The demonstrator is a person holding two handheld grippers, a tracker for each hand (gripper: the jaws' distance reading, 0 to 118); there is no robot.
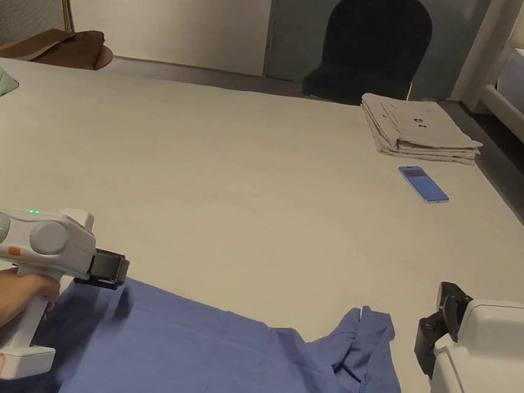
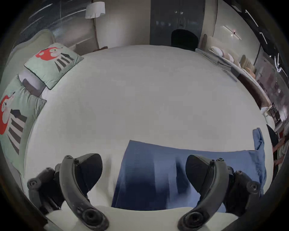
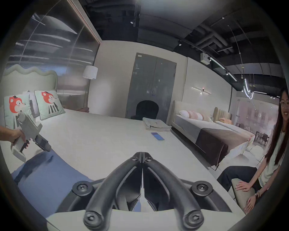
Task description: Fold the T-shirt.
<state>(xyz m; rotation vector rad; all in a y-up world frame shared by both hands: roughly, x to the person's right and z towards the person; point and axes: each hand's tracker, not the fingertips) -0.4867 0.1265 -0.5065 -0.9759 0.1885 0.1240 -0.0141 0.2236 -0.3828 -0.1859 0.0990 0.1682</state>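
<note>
Two hand-held grippers are in my hands over the near edge of a wide pale bed. My left hand-held gripper has its jaws spread wide, with nothing between them; in its own view the left jaw is over bare bed and the right jaw is over the shirt. In the head view my left hand grips its white handle, and its dark front end sits just above the shirt's far left corner. Whether a jaw touches the cloth there I cannot tell, since the tips are hidden.

My right hand-held gripper has its jaws pressed together tip to tip, with nothing pinched at the tips. In the head view it is at the lower right, just beside the shirt's right edge, apart from the cloth.

The blue shirt lies spread flat along the near edge of the bed, between the two grippers. Its far edge runs fairly straight, and its right side is rumpled, with a flap of cloth poking up toward the far side.

Well beyond it, near the far right corner, is a stack of folded beige cloth, with a phone lying flat just in front. Cushions lie along the left side. A person sits off to my right.
</note>
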